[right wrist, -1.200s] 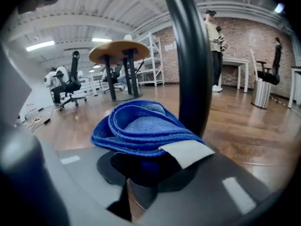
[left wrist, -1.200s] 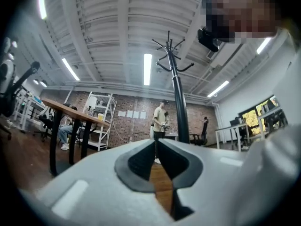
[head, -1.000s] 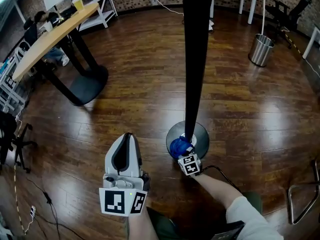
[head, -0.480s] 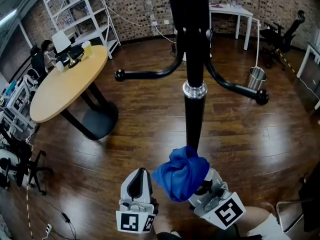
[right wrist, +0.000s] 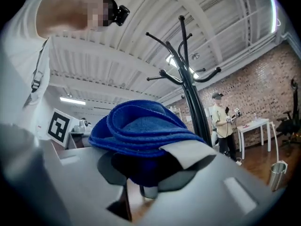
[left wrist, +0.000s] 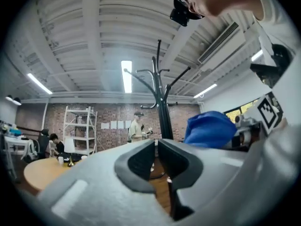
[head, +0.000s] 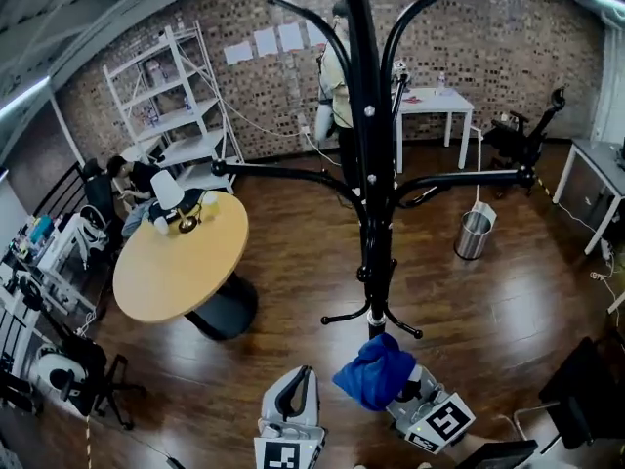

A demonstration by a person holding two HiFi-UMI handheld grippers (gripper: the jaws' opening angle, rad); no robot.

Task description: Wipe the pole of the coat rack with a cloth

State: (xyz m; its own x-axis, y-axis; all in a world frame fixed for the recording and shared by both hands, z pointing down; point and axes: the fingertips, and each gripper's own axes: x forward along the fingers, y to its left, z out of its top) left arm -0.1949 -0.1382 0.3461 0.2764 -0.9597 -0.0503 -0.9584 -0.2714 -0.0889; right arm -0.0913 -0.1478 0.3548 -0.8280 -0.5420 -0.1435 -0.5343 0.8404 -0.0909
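Brick walls and a dark wood floor frame the scene. At its near edge the right gripper is clenched on one bunched blue cloth, which bulges over both jaw tips. The left gripper, the second of the two, sits at its 9 o'clock, jaws drawn together on nothing.

From the head view, the single black coat rack's pole rises at 12 o'clock, just past the cloth; whether cloth and pole touch cannot be told.

Farther out, one round wooden table stands at 10 o'clock and one metal bin at 1 o'clock. Near the back wall are one white shelf unit, one white table and two people, one standing, one seated.
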